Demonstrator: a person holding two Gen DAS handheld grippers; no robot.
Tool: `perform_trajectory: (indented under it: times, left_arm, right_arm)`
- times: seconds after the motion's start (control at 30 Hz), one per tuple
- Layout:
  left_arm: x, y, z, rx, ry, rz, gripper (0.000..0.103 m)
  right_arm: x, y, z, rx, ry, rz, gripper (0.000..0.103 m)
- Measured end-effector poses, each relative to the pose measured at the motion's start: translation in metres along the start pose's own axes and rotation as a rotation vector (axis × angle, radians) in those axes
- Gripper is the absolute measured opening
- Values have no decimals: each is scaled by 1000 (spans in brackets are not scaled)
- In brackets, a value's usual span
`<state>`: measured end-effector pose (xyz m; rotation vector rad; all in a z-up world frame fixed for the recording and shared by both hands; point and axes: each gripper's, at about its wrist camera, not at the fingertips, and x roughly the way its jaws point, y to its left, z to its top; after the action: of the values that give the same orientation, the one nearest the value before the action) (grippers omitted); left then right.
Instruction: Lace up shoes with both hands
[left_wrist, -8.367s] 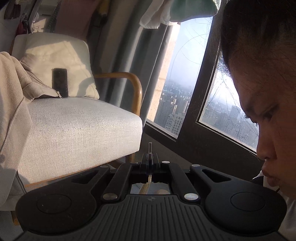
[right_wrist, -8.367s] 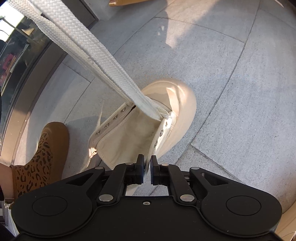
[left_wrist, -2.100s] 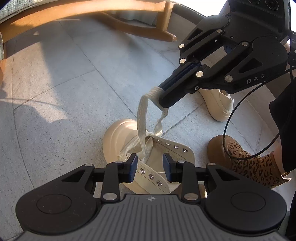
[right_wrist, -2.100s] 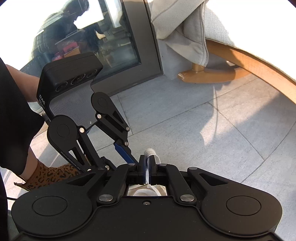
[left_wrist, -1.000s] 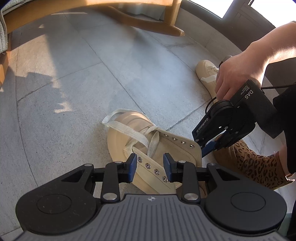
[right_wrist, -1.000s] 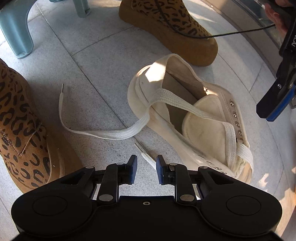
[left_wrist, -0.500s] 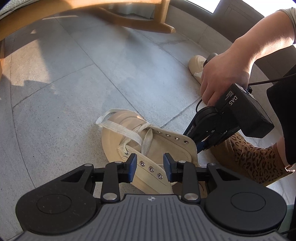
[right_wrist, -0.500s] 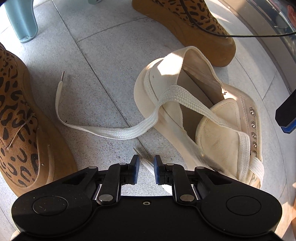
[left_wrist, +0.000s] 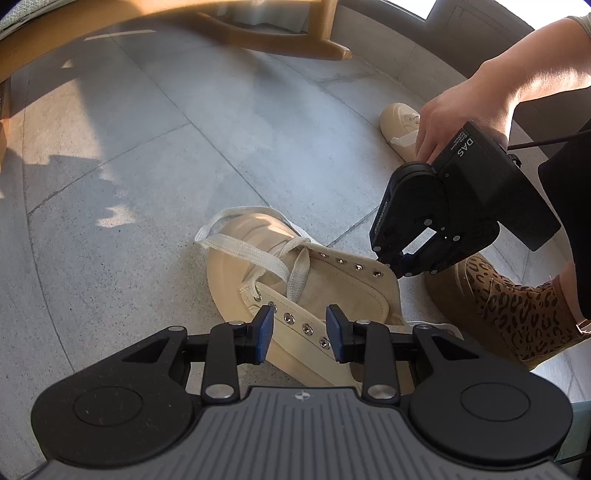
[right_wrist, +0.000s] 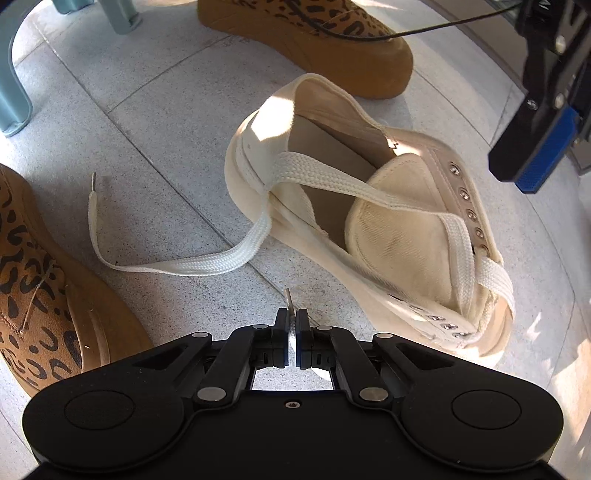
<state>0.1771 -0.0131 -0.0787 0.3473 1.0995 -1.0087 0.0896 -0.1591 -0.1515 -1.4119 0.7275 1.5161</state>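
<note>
A cream high-top shoe (left_wrist: 343, 291) (right_wrist: 399, 229) lies on the grey tiles, its white lace (left_wrist: 258, 254) threaded only through the lowest eyelets. My right gripper (right_wrist: 291, 332) is shut on one lace end close to the floor, and the aglet (right_wrist: 288, 299) pokes out past the pads. The other lace end (right_wrist: 207, 264) crosses the shoe's opening and trails across the floor. My left gripper (left_wrist: 299, 330) hovers open over the near eyelet row and holds nothing. A hand holds the right gripper (left_wrist: 402, 266) beside the shoe's collar.
A second cream shoe (left_wrist: 400, 125) lies farther off. The person's leopard-print boots (left_wrist: 517, 306) (right_wrist: 314, 33) (right_wrist: 37, 277) stand close on both sides of the shoe. A wooden chair runner (left_wrist: 277, 40) is beyond, and a pale blue stool leg (right_wrist: 14, 74) stands at the left.
My right gripper's fingers have come together on the loose lace end by the floor. The left gripper has stayed open in the same place over the shoe.
</note>
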Motion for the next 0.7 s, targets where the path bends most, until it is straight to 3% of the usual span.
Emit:
perform_trajectory:
  times: [0.37,0.53,0.7]
  left_arm:
    - [4,-5,5,27,-4,3,30]
    - [2,-7,4,43,-5,18,30]
    - [1,-4,3,33,-14,24,30]
  right_arm:
    - [-38,-65,-25,539,-30,-86,1]
    - [-66,-71,-39,698,-39,-133,1]
    - [-119,-77,-73,974,-54,-292,1]
